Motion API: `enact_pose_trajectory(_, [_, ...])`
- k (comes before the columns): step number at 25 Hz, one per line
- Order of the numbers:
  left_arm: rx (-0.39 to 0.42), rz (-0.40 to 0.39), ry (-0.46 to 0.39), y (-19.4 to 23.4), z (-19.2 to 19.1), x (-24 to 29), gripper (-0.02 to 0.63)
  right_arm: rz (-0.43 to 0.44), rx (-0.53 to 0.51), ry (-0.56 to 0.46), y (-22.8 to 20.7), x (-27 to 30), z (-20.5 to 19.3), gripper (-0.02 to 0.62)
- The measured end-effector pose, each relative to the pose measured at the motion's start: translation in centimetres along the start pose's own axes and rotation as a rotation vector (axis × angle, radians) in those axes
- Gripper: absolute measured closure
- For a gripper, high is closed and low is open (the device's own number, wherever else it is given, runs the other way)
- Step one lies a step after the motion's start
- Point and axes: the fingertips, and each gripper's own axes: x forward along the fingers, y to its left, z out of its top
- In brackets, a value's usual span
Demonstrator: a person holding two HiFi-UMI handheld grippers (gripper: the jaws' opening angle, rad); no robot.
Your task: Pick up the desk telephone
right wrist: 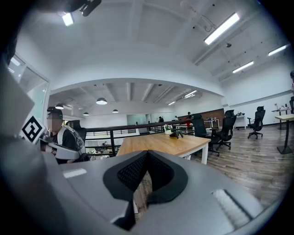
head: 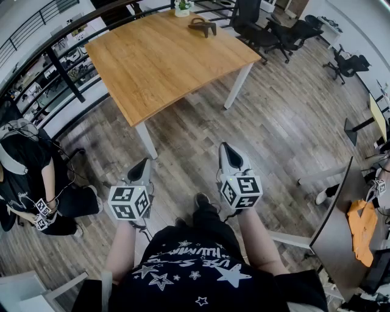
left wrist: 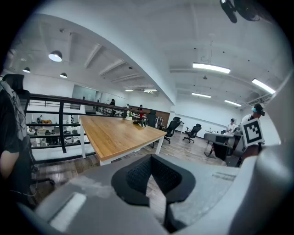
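Light is bright and even in all my views. It comes from ceiling strip lights (left wrist: 211, 68) and round lamps (right wrist: 101, 101), which burn out to white. The table (head: 164, 58) casts only a soft shadow on the floor (head: 274, 128). The fisheye bends lines near the edges, and the corners go black. Up close, the left gripper (left wrist: 150, 160) and right gripper (right wrist: 147, 156) look soft.

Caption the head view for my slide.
Left gripper and right gripper, both shut, face the table bearing the telephone.

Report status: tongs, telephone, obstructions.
Left tongs shut, empty. Right tongs shut, empty. Telephone far end of table, untouched. Only a plant nearby.
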Motion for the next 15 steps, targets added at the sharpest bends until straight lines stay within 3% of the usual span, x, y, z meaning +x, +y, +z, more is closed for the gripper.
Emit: enact_pose_trajectory(15, [-0.001, -0.002, 0.017, -1.1, -1.4, -0.1, 0.604, 0.011, 0.025, 0.004, -0.5, -0.5, -0.7, 0.597])
